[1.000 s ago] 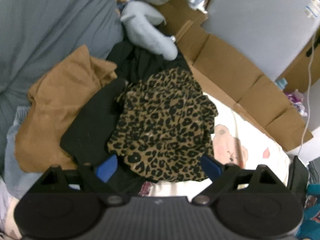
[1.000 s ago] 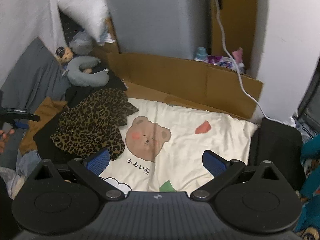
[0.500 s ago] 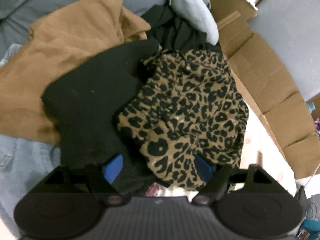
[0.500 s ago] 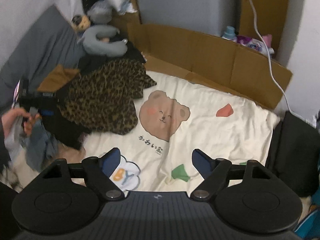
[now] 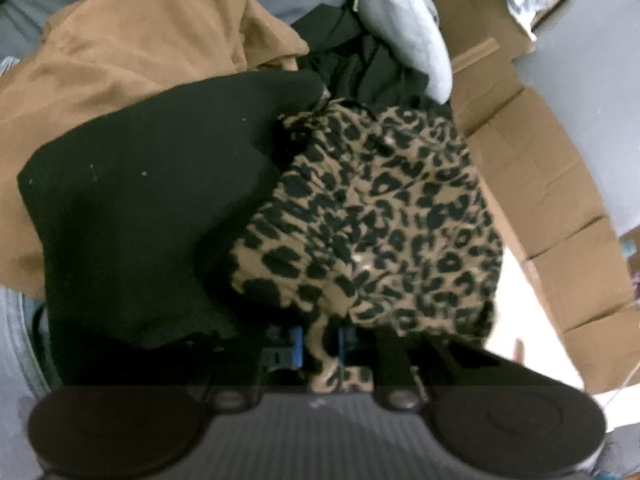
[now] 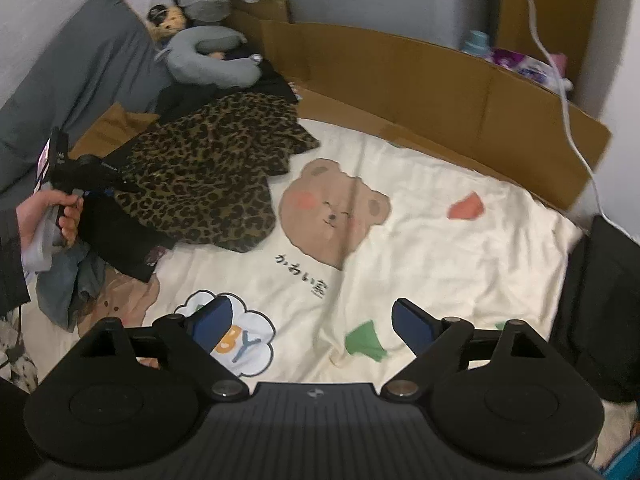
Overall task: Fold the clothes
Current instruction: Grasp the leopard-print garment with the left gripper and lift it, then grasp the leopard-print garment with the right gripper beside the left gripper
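Left gripper (image 5: 320,346) just dropped in and clamped an edge of the leopard-print garment (image 5: 384,216) on the pile, right gripper (image 6: 312,322) hanging open over the blanket (image 6: 460,248), so looks like it's getting pulled out for folding

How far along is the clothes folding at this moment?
Nothing looks folded: the tan garment and black garment lie heaped. In hand: the left tool is shut on the leopard-print garment edge. The right tool hangs open over the blanket. All folding remains.
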A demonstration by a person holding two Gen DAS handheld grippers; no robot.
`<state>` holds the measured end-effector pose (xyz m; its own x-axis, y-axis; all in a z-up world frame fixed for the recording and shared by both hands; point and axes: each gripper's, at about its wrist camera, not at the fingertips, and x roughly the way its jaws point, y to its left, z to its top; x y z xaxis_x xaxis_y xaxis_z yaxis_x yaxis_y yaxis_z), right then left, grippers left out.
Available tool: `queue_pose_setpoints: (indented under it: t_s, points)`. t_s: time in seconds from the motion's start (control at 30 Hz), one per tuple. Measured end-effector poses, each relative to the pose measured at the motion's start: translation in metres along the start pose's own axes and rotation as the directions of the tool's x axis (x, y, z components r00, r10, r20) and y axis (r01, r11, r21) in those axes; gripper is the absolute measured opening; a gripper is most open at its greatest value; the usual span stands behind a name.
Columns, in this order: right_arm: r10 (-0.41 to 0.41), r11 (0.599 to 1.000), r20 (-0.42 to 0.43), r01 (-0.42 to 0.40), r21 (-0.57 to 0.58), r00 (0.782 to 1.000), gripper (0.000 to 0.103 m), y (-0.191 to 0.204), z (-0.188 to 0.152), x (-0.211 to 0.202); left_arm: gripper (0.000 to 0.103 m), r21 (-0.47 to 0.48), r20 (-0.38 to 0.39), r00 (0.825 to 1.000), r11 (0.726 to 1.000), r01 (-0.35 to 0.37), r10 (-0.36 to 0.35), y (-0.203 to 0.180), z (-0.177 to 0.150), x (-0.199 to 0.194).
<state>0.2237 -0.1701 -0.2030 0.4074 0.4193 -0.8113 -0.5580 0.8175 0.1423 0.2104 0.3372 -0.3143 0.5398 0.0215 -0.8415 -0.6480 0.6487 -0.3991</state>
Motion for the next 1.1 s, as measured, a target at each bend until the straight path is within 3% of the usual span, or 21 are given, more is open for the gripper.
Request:
queue_pose_setpoints:
  t_s: [0.27, 0.4, 0.6, 0.93, 1.1]
  points:
    - [0.101, 0.993, 0.07, -0.096, -0.071, 0.992, 0.091, 0.027, 0.013, 0.009, 0.01, 0.162, 0.011, 0.989, 0.977, 0.142, -0.146, -0.059, -0.016, -0.052]
    - [0.142, 0.983, 0.081, -0.131, -0.129, 0.987, 0.091, 0.051, 0.016, 0.012, 0.006, 0.249, -0.01, 0.976, 0.944, 0.215, -0.219, -0.095, -0.03, -0.078]
    - [0.113, 0.969, 0.091, -0.089, -0.23, 0.989, 0.091, 0.084, 0.023, 0.022, 0.003, 0.336, -0.055, 0.948, 0.888, 0.313, -0.313, -0.137, -0.053, -0.112]
    - [0.124, 0.958, 0.211, -0.061, -0.281, 0.97, 0.089, 0.119, 0.046, 0.036, 0.002, 0.364, -0.128, 0.903, 0.828, 0.428, -0.41, -0.177, -0.078, -0.136]
    - [0.137, 0.946, 0.211, -0.065, -0.317, 0.968, 0.081, 0.131, 0.051, 0.048, 0.002, 0.356, -0.165, 0.876, 0.801, 0.481, -0.453, -0.184, -0.088, -0.151]
